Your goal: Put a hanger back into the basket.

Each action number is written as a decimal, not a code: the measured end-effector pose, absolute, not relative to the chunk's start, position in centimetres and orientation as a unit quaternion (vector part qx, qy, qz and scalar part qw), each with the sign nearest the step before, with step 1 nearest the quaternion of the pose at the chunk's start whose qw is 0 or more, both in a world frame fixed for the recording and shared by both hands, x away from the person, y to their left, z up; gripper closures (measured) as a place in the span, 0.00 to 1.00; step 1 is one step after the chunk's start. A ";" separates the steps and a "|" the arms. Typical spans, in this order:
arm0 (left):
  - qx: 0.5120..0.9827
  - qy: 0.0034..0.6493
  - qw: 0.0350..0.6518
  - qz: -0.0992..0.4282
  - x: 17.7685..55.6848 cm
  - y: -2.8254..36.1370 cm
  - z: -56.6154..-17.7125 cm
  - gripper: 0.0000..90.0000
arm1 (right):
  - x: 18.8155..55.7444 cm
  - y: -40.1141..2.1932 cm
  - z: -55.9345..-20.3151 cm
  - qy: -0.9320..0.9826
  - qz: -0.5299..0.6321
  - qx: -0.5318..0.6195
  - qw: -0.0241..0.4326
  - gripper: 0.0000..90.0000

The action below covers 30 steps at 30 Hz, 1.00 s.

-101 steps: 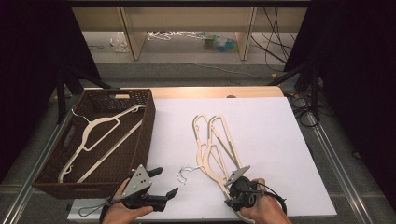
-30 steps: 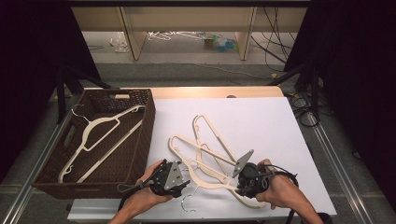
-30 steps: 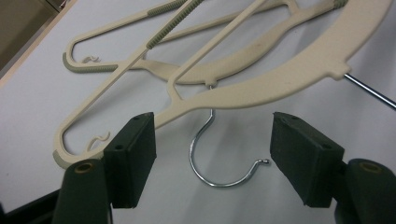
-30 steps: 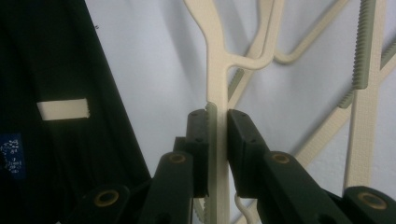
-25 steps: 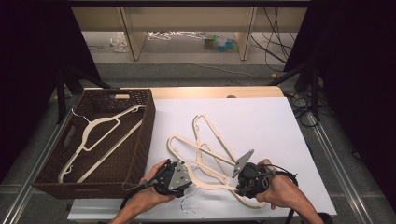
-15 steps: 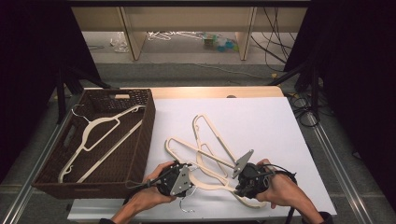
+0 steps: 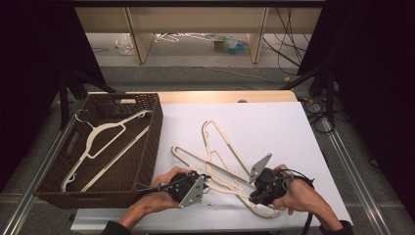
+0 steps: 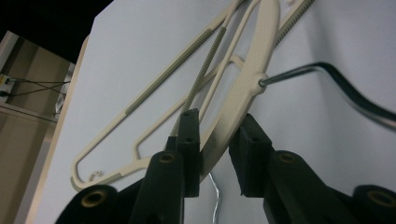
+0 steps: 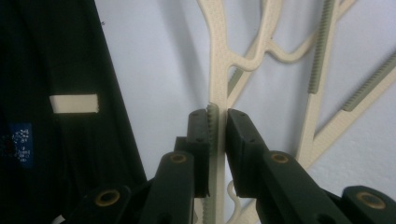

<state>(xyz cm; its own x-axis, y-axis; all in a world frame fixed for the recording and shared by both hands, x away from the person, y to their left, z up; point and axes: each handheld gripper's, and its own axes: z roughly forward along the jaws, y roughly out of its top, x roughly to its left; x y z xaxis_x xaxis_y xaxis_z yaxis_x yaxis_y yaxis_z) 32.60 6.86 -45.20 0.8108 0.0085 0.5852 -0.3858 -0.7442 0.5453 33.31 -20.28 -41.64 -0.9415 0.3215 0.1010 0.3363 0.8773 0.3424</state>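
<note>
Cream plastic hangers (image 7: 222, 147) lie tangled on the white table (image 7: 274, 122). My left gripper (image 7: 201, 185) is at their near left end. In the left gripper view its jaws have just been closing, and the left gripper (image 8: 217, 126) now clamps the curved shoulder of a cream hanger (image 8: 252, 70), just below its metal hook (image 8: 327, 77). My right gripper (image 7: 258, 192) is at the near right end of the pile. In the right gripper view the right gripper (image 9: 215, 114) is shut on the ribbed bar of a hanger (image 9: 218, 70).
A dark wicker basket (image 7: 151, 142) stands at the left of the table with one cream hanger (image 7: 105, 134) inside. The table's near edge (image 7: 220, 226) runs just below both hands. Shelving and cables lie beyond the far edge.
My left gripper has slid a little to the right and its jaws have closed on the hanger's shoulder. The hanger's far left loop has shifted slightly. The right hand has stayed put.
</note>
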 end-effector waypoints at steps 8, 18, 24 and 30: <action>0.884 -0.113 0.332 0.307 32.5 6.1 -43.7 0.89 | 33.9 -21.5 -40.2 -0.947 -0.226 -0.224 -0.032 0.61; 0.884 -0.063 0.326 0.329 34.2 5.9 -40.1 0.95 | 33.3 -21.4 -36.5 -0.891 -0.326 -0.271 -0.161 0.38; 0.891 -0.032 0.318 0.323 35.1 5.6 -39.6 0.95 | 32.6 -21.8 -34.7 -0.872 -0.361 -0.286 -0.166 0.34; 0.879 0.048 0.361 0.308 36.7 6.2 -37.2 0.95 | 32.2 -22.3 -34.7 -0.861 -0.374 -0.301 -0.167 0.30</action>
